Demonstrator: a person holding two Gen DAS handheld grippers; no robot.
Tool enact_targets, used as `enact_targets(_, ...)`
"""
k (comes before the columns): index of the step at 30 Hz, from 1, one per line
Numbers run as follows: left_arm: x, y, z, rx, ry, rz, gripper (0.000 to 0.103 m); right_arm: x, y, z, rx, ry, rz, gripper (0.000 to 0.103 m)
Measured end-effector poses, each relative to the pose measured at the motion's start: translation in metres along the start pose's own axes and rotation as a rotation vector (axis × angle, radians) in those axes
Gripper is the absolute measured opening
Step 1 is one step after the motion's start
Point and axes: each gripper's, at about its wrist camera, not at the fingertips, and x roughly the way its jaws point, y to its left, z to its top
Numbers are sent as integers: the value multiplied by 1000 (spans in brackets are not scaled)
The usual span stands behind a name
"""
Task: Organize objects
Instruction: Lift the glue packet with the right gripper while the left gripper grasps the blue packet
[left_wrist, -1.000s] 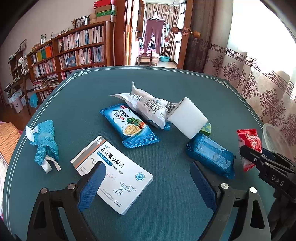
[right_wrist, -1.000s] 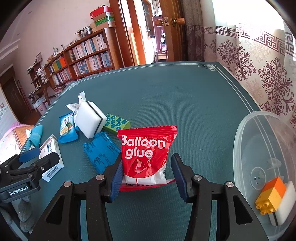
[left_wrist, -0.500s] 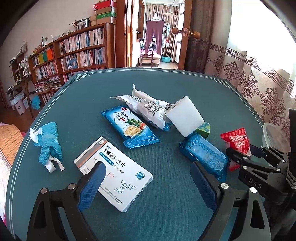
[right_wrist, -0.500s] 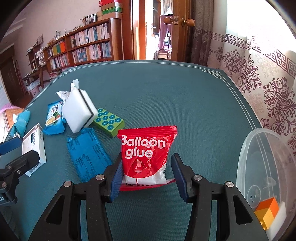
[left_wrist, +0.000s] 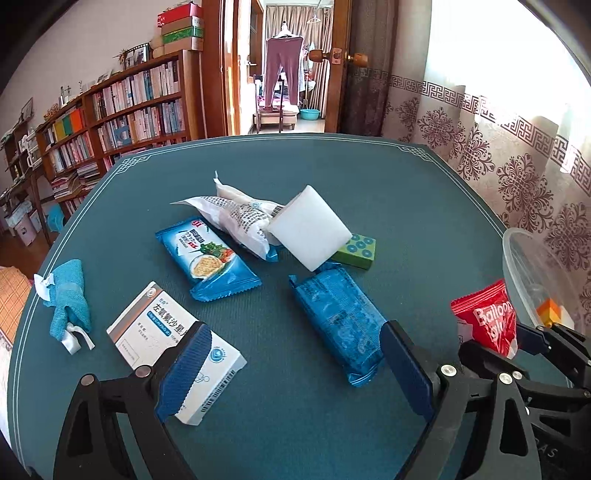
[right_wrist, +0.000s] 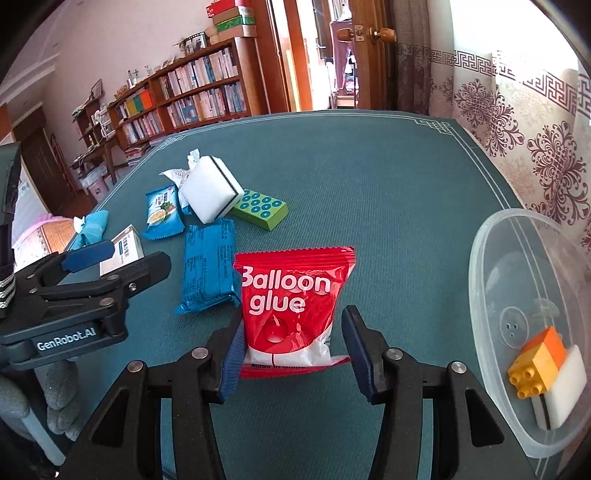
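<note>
Right gripper (right_wrist: 291, 350) clamped on the red foil "Balloon glue" sachet (right_wrist: 291, 299), frame centre — carried, likely bound for the clear plastic tub (right_wrist: 491, 266) at right. Left gripper (left_wrist: 295, 369) jaws apart, empty.

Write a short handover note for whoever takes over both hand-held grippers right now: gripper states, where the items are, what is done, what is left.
Right hand-held gripper: shut on the red Balloon glue packet, held up beside the clear plastic tub.
Left hand-held gripper: open, empty, over the table.
Done: orange brick and a white sponge lie in the tub.
Left on the table: medicine box, dark blue packet, cracker packet, white bag, second white sponge, green box, blue cloth.
</note>
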Motion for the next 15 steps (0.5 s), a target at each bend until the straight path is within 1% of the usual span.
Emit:
enact_targets(5, 12, -16, 4, 12, 31, -22, 95, -23, -11, -8, 15, -30, -17, 52)
enact_targets(13, 32, -25, 7, -24, 90, -28, 94, -49, -27, -17, 45, -81, -20, 52)
enact_targets(15, 38, -26, 8, -35, 105, -22, 90, -54, -29, -17, 49, -93, -23, 52)
